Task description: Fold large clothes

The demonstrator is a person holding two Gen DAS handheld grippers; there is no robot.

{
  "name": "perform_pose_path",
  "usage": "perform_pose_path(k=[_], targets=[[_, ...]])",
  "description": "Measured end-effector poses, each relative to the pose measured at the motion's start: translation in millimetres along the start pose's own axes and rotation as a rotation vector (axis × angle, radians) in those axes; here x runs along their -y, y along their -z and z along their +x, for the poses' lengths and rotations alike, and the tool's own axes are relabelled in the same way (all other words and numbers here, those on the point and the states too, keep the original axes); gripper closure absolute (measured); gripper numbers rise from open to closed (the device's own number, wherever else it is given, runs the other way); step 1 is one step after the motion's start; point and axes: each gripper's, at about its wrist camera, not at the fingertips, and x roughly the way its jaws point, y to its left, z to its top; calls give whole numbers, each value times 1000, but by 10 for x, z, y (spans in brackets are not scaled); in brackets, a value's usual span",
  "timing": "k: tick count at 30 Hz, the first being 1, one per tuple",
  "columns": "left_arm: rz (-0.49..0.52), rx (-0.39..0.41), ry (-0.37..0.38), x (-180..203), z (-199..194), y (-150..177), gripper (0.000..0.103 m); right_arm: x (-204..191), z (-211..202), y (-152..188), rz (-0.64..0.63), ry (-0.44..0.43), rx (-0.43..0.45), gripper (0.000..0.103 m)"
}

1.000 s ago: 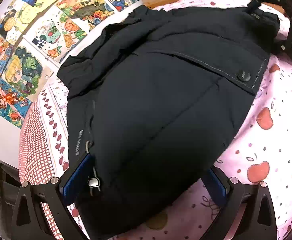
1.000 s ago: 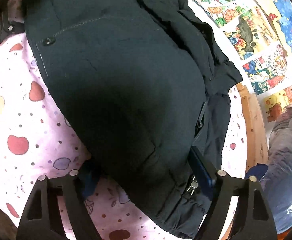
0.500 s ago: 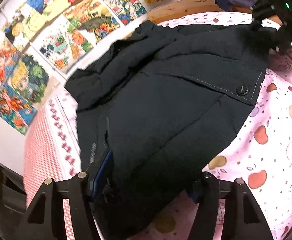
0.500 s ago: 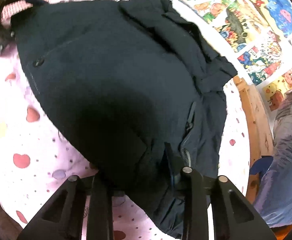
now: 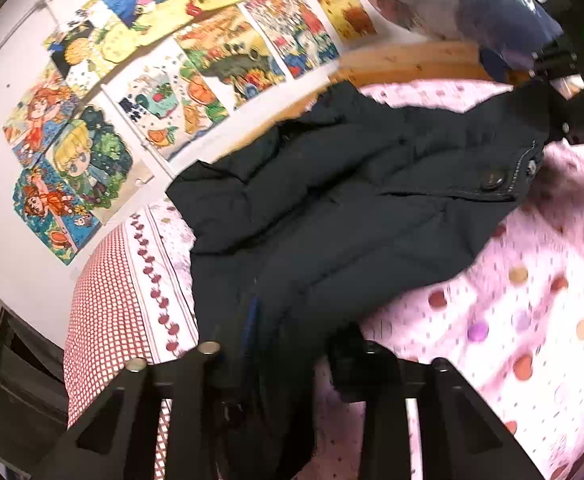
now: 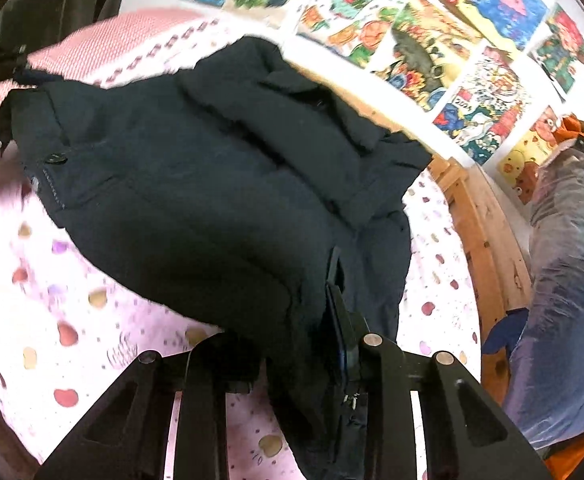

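Jaws on the left gripper point(image 5: 284, 356) are closing right now, and the near hem of the dark jacket point(image 5: 371, 208) is already bunched between them, so it looks pinched. Same story on the other side: the right gripper point(image 6: 292, 354) has its jaws nearly together, clamped on the jacket point(image 6: 196, 184) edge next to the zipper, with the blue pad pressed into the fabric.

So the jacket sits on the bed, spread over the pink sheet point(image 5: 531, 300) with the little fruit print, and its near edge is gathered up off the sheet at both grippers. A pocket flap with a dark button point(image 5: 491, 179) shows toward the far side in the left wrist view.

Behind the bed is a white wall covered in colourful cartoon drawings point(image 5: 196, 92), plus a wooden bed frame point(image 6: 483, 240) along the edge. Both views are a bit blurry, btw.
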Motion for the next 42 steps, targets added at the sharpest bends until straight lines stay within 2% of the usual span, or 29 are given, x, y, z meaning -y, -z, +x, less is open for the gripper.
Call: perform_pose_path(k=[5,7,11,20,25,29,37,42], targets=[[-100,6,-21,-128,-32,-147,83,41,-104,-64,33,-11,56,90],[-139,-10,-7,-162,-14,-184,89,-18,-116,-53,11,-6,54,93],[-156,-17,-12,-135,-71,-213,94,-85,-237,-65,-4,5,68,96],[-217,160,-50,-347,-649,-370,95,145,-917,-272,85,56,242,96],[-277,251,-33,-514,-950,-421,96,238,-1258,-356,121,83,338,96],[-289,301,-28,-574,-1085,-421,96,254,-1400,-408,150,93,371,96],[-304,248,-34,-577,-898,-410,95,227,-1222,-517,154,92,322,96],[-365,183,-50,-664,-723,-586,95,274,-1044,-681,184,107,287,96]])
